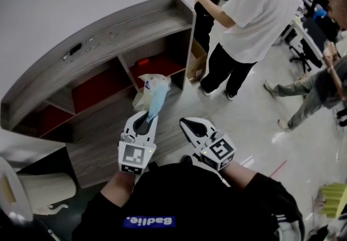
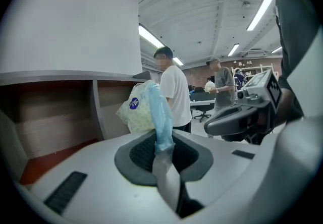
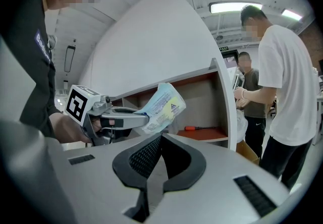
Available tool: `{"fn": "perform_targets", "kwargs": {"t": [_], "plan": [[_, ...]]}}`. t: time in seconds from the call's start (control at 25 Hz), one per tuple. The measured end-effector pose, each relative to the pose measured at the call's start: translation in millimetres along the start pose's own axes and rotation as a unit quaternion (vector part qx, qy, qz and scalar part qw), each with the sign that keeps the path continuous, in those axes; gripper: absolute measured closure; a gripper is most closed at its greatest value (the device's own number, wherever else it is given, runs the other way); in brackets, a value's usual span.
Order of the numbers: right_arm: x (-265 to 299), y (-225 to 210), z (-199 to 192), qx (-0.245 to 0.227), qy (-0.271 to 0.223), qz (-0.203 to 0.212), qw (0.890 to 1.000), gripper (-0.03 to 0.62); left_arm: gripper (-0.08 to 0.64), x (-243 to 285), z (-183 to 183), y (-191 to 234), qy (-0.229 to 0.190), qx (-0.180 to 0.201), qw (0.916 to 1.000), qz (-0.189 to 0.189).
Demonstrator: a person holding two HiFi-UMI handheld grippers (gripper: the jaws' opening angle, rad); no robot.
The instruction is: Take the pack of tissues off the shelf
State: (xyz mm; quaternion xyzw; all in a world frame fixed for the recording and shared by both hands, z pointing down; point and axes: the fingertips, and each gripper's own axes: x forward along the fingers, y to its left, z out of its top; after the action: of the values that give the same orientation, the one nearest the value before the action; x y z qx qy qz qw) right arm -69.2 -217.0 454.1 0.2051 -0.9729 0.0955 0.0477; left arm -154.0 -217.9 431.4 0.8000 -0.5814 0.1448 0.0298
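Observation:
The pack of tissues [image 1: 153, 89] is a pale, crinkled plastic pack with a blue end, held up in front of the grey shelf [image 1: 108, 28], clear of its red-backed compartments. My left gripper [image 1: 147, 118] is shut on the pack's blue edge. In the left gripper view that blue edge [image 2: 161, 117] is pinched between the jaws of my left gripper [image 2: 162, 147], with the pack's body [image 2: 136, 109] beyond. My right gripper [image 1: 187, 122] is beside the left one, shut and empty. The right gripper view shows the pack [image 3: 162, 108] ahead and to the left of my right gripper [image 3: 160, 140].
A small red object [image 1: 142, 62] lies in the shelf's right compartment. A cardboard box [image 1: 198, 61] leans at the shelf's right end. A person in a white T-shirt [image 1: 255, 23] stands just right of the shelf, and another person [image 1: 320, 88] sits farther right.

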Motion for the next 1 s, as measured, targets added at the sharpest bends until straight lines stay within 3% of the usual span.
{"fn": "perform_targets", "kwargs": {"t": [0.36,0.76,1.0], "plan": [[5.3,3.3,0.4,0.001,-0.001,0.004,1.000,0.563,0.514,-13.2,1.7,-4.0,-0.021,-0.020,0.9995,-0.006],[6.9,8.6,2.1,0.005,-0.005,0.006,1.000,0.563,0.515,-22.8,5.4,-11.3,-0.037,-0.069,0.9968,-0.017],[6.1,10.7,2.4,0.003,-0.004,0.006,1.000,0.563,0.515,-26.6,7.3,-14.1,-0.040,-0.066,0.9969,-0.018]]}}
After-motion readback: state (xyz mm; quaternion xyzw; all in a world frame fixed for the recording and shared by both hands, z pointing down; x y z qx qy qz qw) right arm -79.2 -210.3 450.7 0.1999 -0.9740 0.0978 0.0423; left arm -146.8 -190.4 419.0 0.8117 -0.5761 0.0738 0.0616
